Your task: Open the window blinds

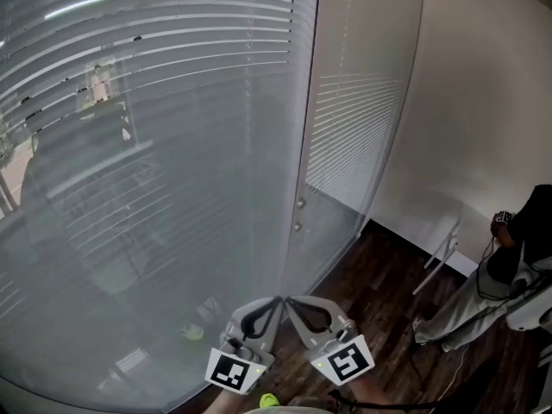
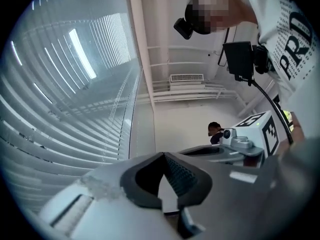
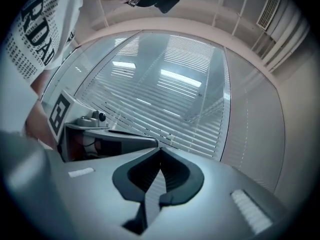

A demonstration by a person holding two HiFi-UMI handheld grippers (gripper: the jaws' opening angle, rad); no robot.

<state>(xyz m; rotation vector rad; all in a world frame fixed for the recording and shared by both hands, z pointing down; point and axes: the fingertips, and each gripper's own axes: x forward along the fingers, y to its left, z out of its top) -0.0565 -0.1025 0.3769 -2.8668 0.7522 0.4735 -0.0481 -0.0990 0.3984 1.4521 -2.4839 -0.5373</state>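
Observation:
Pale slatted window blinds (image 1: 155, 145) hang behind a curved glass wall and fill the left of the head view; dim shapes show through the slats. A narrower blind section (image 1: 354, 119) hangs to the right of a vertical frame (image 1: 302, 145). My left gripper (image 1: 278, 303) and right gripper (image 1: 290, 301) are low in the middle, side by side, tips nearly touching, short of the glass. Both are shut with nothing between the jaws. The left gripper view has its shut tips (image 2: 162, 154) beside the blinds (image 2: 60, 109); the right gripper view has its shut tips (image 3: 160, 149) pointing at the blinds (image 3: 165, 99).
A white wall (image 1: 483, 102) runs off to the right above a dark wood floor (image 1: 379, 283). Another person (image 1: 509, 266) stands at the far right. A white stand (image 1: 440, 257) leans near the wall's base. Two small knobs (image 1: 298, 214) sit on the frame.

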